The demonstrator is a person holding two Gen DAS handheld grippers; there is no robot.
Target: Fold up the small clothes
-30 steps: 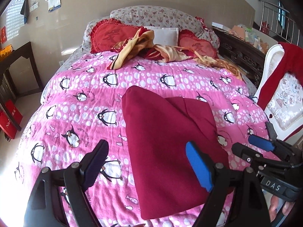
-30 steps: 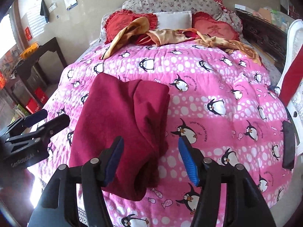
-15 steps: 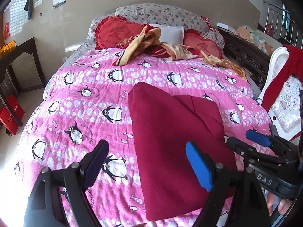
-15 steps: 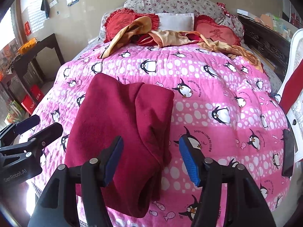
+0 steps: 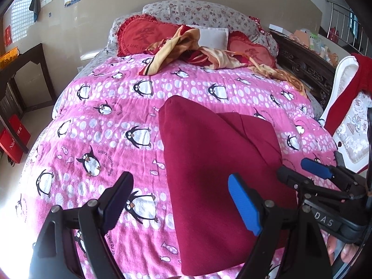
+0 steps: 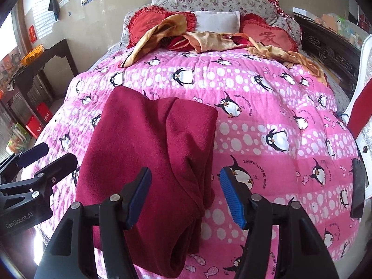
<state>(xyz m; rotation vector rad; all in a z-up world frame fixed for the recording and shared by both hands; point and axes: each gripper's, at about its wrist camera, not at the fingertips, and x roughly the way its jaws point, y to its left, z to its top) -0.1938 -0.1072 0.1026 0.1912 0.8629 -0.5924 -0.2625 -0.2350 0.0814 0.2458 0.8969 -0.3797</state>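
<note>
A dark red garment (image 5: 216, 162) lies folded on the pink penguin bedspread (image 5: 111, 116), near the bed's front edge. It also shows in the right wrist view (image 6: 148, 153), with a thick folded edge at its right side. My left gripper (image 5: 179, 200) is open and empty, held above the garment's left front part. My right gripper (image 6: 186, 195) is open and empty, above the garment's front right edge. Each gripper shows in the other's view: the right one (image 5: 300, 169) and the left one (image 6: 46, 155), both open.
Red heart cushions (image 5: 141, 34), a white pillow (image 5: 214, 37) and crumpled yellow-red cloth (image 5: 186, 48) lie at the head of the bed. A white chair with red cloth (image 5: 348, 97) stands at the right. A dark table (image 5: 21, 69) and red boxes stand at the left.
Both grippers have drawn back and up a little from the garment, both staying open. The garment has not moved.
</note>
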